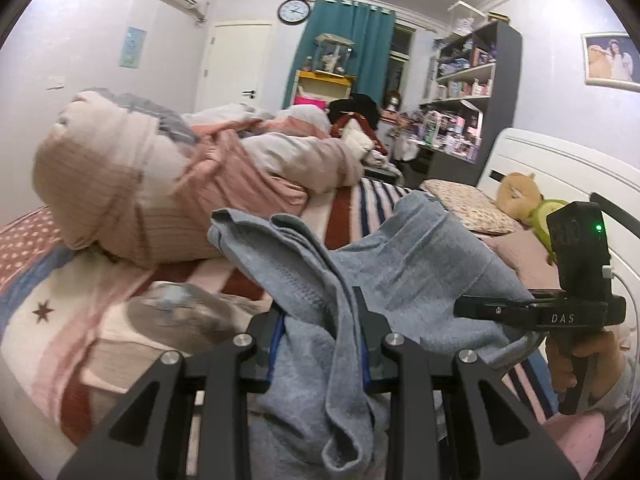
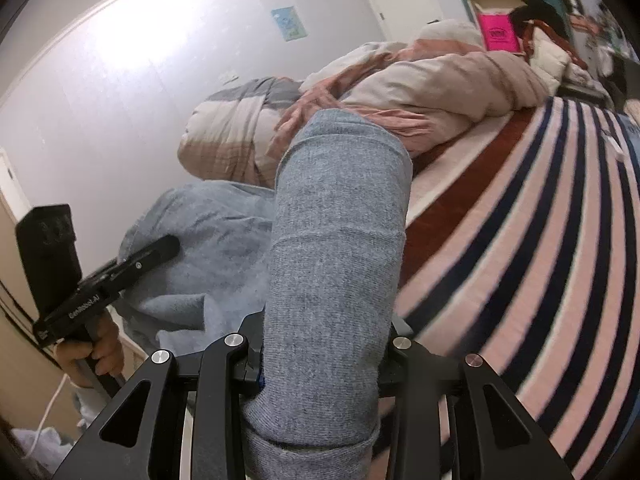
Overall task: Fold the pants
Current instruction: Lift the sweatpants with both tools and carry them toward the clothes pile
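Grey knit pants (image 1: 420, 264) hang in the air above the bed (image 1: 80, 320), I hold them with both tools. Left wrist view, going left to right: rumpled pink-and-cream quilt (image 1: 160, 184) far left on the bed, star-print blanket (image 1: 44, 312) near left. My left tool (image 1: 320, 344) is pinching a bunched fold of the pants, fabric spills over and down between the fingers. Further right the cloth stretches across to my right tool (image 1: 500, 312), seen side-on, its tips buried in the fabric. Plush toy (image 1: 520, 196) far right by the white headboard (image 1: 560, 168).

Right wrist view: left tool (image 2: 160, 248) at left, side-on against the pants, hand (image 2: 100, 352) on its grip. Centre: right tool (image 2: 324, 344) clamps a pant leg (image 2: 340, 240), which stands up as a wide tube and blocks the fingertips. Quilt (image 2: 420, 80) behind it. Striped bed sheet (image 2: 540, 220) at right, under and apart from the lifted cloth.
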### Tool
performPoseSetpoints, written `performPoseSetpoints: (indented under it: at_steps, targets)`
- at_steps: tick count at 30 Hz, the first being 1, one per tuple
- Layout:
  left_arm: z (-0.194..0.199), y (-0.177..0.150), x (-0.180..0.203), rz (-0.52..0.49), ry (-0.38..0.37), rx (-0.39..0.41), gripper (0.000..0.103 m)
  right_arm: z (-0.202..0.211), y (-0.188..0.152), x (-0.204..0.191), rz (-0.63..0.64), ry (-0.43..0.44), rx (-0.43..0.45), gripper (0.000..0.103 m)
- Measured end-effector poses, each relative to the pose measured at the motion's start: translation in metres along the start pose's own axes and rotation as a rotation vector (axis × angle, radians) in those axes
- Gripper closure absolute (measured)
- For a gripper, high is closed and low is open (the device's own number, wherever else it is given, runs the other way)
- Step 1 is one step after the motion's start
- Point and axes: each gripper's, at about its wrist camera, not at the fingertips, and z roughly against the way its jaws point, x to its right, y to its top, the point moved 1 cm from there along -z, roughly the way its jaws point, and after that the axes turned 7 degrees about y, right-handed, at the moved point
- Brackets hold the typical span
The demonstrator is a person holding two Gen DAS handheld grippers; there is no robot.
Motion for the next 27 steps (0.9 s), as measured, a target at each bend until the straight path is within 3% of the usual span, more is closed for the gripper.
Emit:
performPoseSetpoints:
  at_steps: [13,27]
  targets:
    - [0.002,0.01,-0.054,0.017,0.128,0.002,0.078,-0.07,0.02,-0.046,0.12,0.005,-0.086,0.075]
    - [-0.011,0.005,-0.074,0.026,0.197,-0.029,0.078,-0.107,0.027,-0.046,0.124,0.016,-0.135,0.075]
